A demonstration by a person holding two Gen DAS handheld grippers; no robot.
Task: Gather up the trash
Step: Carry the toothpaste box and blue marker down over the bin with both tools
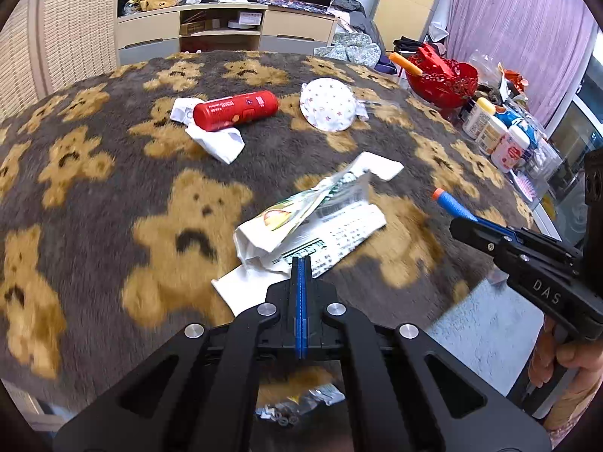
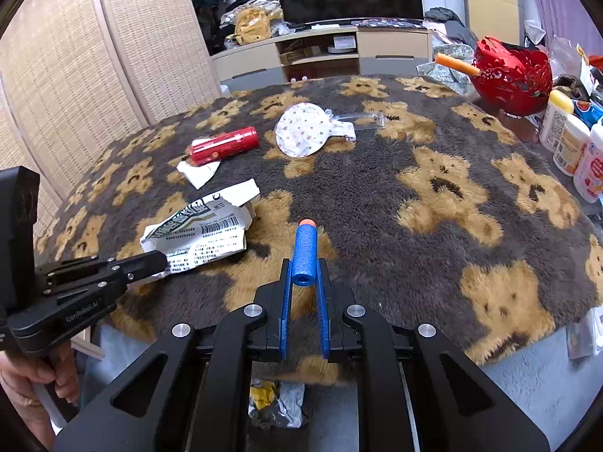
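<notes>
My left gripper point(image 1: 300, 263) is shut on the near edge of a crumpled white printed wrapper point(image 1: 320, 218), which lies on the bear-patterned blanket point(image 1: 113, 196); the gripper also shows in the right wrist view point(image 2: 160, 260) at the wrapper point(image 2: 203, 226). My right gripper point(image 2: 304, 269) is shut on a blue foam dart with an orange tip point(image 2: 304, 250), held just above the blanket point(image 2: 377, 196); the dart shows in the left wrist view point(image 1: 450, 205). Farther off lie a red can point(image 1: 235, 110) on a white tissue point(image 1: 218, 143) and a star-patterned white cap point(image 1: 328, 104).
A red openwork basket point(image 1: 446, 81) and several white bottles point(image 1: 490, 132) stand at the right edge. A TV cabinet point(image 1: 226, 30) is behind the table. A woven screen point(image 2: 75, 75) stands left. Crumpled trash lies below the table edge point(image 1: 297, 405).
</notes>
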